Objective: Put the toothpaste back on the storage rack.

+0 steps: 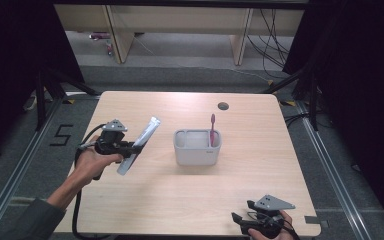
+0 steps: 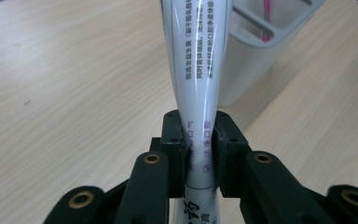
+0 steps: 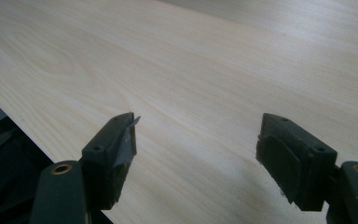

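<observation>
Now | left gripper [image 1: 136, 146] clamps tube [image 1: 140, 144] | tilted, crimp up-right | right gripper [image 1: 241, 223] agape

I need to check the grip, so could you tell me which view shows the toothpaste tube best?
The left gripper view: the toothpaste tube fills it, pinched between the jaws, print readable. The high view shows it small and tilted beside the grey holder.

Tube [image 1: 140, 145] left of holder [image 1: 197, 147], toothbrush [image 1: 212, 129] in holder's right compartment
</observation>
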### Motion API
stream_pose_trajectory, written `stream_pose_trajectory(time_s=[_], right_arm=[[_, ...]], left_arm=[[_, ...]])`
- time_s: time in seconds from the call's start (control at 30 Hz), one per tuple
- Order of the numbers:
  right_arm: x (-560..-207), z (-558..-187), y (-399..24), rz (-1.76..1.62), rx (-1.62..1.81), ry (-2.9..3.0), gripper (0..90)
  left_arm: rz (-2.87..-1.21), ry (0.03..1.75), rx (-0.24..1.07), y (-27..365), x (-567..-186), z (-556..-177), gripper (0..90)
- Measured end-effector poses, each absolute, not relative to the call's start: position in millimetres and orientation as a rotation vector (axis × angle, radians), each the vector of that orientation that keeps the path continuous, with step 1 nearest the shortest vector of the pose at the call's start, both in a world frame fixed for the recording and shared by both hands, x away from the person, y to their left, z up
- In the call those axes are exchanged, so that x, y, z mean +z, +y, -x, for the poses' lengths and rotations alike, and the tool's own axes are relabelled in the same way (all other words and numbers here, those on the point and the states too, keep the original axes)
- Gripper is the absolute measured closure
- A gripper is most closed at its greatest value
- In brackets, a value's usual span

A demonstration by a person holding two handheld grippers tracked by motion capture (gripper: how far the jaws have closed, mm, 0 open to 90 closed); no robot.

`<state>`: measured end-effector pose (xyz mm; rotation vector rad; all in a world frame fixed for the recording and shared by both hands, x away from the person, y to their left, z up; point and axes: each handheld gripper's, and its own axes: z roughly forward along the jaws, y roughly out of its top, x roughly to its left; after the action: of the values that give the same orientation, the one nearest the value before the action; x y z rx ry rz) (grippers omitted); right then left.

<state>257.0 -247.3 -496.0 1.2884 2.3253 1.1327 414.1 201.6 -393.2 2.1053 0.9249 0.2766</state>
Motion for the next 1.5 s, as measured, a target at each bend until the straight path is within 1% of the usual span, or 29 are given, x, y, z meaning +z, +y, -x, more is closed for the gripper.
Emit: stream_pose_trajectory(time_s=[0.17, 0.33, 0.53, 0.67, 0.73, 0.77, 0.97, 1.3, 1.5], right_arm=[[-495.9, -257.1, -248.0, -1.288, 1.131, 2.327, 28.6], [-496.0, -257.6, -249.3, -1.274, 1.128, 2.321, 28.6], [-495.6, -255.8, -248.3, -1.312, 1.132, 2.318, 28.6], [-496.7, -257.9, -249.8, -1.273, 1.127, 2.323, 28.6], [-496.2, -255.2, -247.7, -1.34, 1.129, 2.318, 28.6], [-496.4, -256.8, -249.2, -1.297, 1.127, 2.32, 28.6], [-496.2, -257.5, -251.1, -1.281, 1.133, 2.323, 28.6], [-497.1, -256.4, -249.9, -1.307, 1.149, 2.313, 28.6], [-496.2, -256.6, -252.5, -1.286, 1.123, 2.311, 28.6]], left_arm=[[-2.033, 0.912, 0.296, 193.8, -385.5, -417.3, 76.4], [-2.011, 0.886, 0.311, 180.4, -379.5, -419.8, 76.4], [-1.935, 0.866, 0.299, 161.9, -371.7, -424.0, 76.5], [-1.928, 0.835, 0.291, 149.6, -364.3, -428.1, 76.5], [-1.909, 0.824, 0.289, 144.1, -360.4, -431.4, 76.5], [-1.908, 0.826, 0.294, 141.2, -358.1, -432.8, 76.5], [-1.88, 0.805, 0.299, 122.2, -350.0, -441.7, 76.5], [-1.859, 0.767, 0.319, 88.1, -347.8, -454.7, 76.5], [-1.824, 0.738, 0.305, 66.0, -350.9, -461.1, 76.5]])
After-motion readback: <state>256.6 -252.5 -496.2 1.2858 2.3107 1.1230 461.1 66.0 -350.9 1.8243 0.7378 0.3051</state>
